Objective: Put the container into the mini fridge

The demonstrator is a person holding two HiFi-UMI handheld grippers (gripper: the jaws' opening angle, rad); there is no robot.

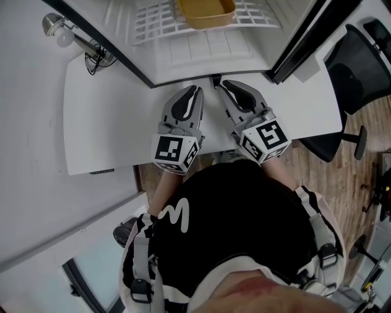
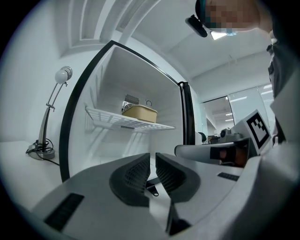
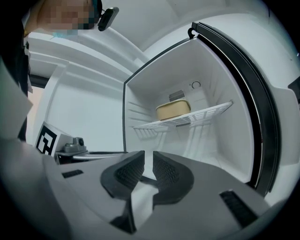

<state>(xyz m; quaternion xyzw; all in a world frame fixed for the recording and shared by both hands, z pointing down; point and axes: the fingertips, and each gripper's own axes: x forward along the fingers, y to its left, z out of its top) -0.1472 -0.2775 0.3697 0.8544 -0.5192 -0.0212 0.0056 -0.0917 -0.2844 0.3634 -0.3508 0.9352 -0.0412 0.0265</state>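
While the container (image 1: pixel 206 13) sits on the white wire shelf (image 1: pixel 159 24) inside the open mini fridge (image 1: pixel 201 58), both my claws are drawn back close to my body, low over the table (image 1: pixel 98 122). A desk lamp (image 1: pixel 64 33) stands far to my left, beside the fridge's dark frame.

My left gripper (image 1: pixel 197 92) has its jaws all but together, only a thin slit between the ribbed pads, and nothing in it. From its own view the container (image 2: pixel 139 112) lies ahead and above, well apart from the tips (image 2: pixel 153 161) and a little to the left of where they aim.

The container is tan and oblong. Its long axis runs across the shelf from my left to my right, so its broad side faces me.

My right gripper (image 1: pixel 225 84) is just beside the left one, its jaws also nearly closed and empty. In its own view (image 3: pixel 148 161) the container (image 3: pixel 173 110) is up ahead and slightly to the right.

Neither claw looks clearly nearer, since the container lies straight ahead between them. I judge the placing done, so any further move concerns the fridge rather than the container.
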